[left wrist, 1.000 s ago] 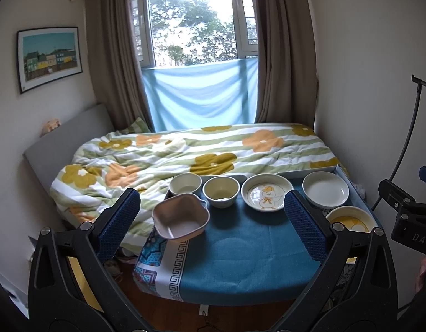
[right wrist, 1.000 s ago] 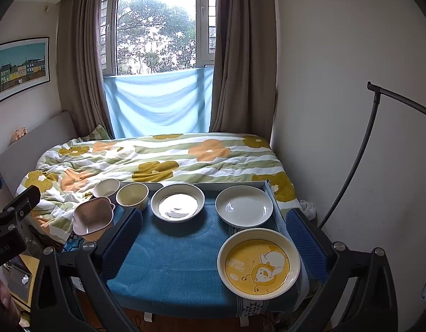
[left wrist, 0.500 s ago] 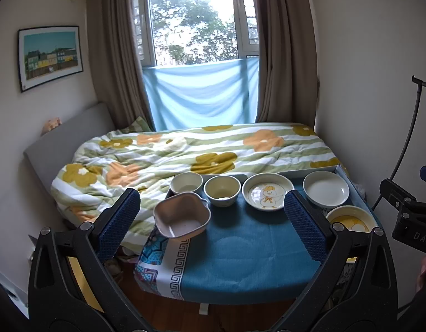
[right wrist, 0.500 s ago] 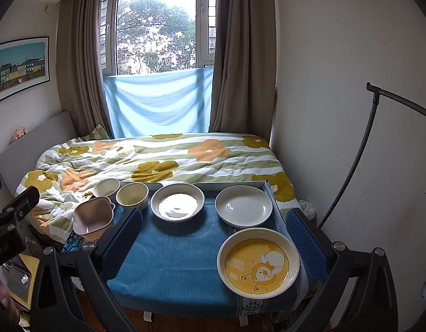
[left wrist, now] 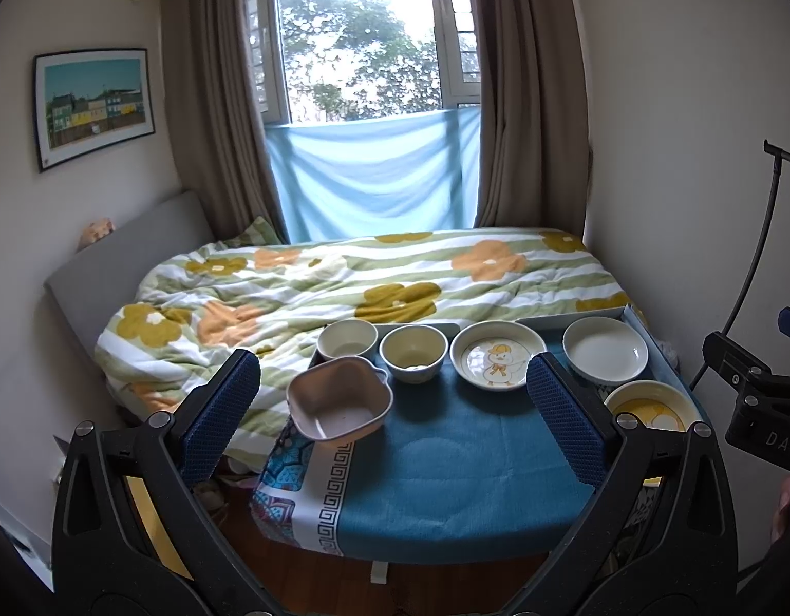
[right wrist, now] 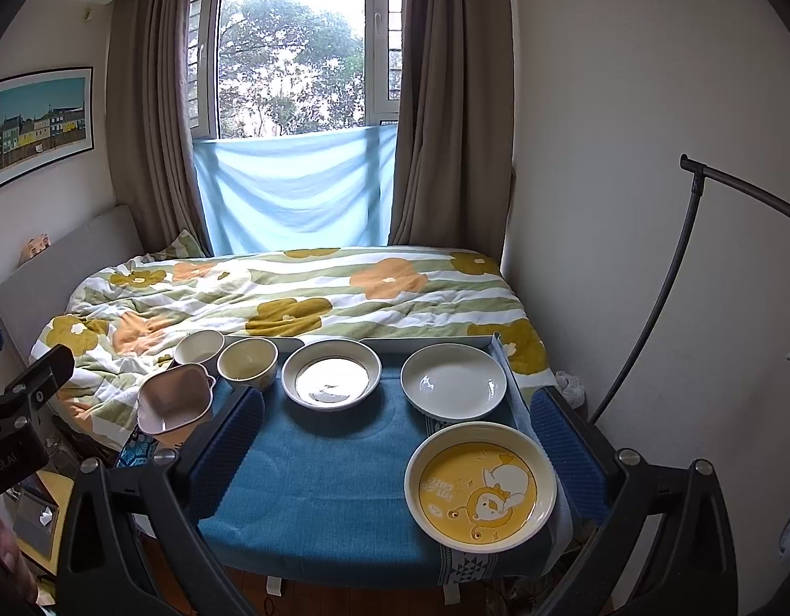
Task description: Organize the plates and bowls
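Hovering short of the table, you hold both hand-held grippers wide apart, gripping nothing. Left hand-held gripper frames the pink bowl at lower centre; right hand-held gripper sits nearest the yellow plate, lower right.

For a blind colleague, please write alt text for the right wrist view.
The open right gripper hovers over a blue-clothed table holding a yellow duck plate, a white plate, a shallow dish, two cups and a pink bowl. A flowered bed lies beyond.
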The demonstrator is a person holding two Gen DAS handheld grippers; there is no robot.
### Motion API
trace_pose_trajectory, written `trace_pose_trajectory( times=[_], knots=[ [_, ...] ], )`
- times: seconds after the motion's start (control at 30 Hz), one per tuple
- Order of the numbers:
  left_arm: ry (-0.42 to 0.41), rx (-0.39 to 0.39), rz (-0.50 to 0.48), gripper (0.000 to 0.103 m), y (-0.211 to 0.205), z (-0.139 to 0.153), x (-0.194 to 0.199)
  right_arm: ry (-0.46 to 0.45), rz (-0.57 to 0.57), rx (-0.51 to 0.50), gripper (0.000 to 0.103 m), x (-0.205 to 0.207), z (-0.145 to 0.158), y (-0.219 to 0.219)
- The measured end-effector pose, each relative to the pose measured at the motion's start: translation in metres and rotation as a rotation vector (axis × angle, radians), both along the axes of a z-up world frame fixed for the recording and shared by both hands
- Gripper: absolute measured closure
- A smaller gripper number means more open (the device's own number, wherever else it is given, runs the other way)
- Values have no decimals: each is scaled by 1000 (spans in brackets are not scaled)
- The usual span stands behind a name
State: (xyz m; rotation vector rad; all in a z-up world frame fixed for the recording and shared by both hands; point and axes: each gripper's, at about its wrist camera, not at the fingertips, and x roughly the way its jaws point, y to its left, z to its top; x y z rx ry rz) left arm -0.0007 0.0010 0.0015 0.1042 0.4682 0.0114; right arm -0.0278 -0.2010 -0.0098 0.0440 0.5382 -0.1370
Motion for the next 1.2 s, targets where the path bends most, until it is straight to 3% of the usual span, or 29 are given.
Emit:
trace_pose_trajectory(
  times=[1.0,1.2],
  knots=[
    [-1,6,-2,0,3,1,-1,0,-2,0,0,0,0,0],
    [34,20,-59,0,-3,3,14,31,-21,25,0,1,-4,1]
  ],
)
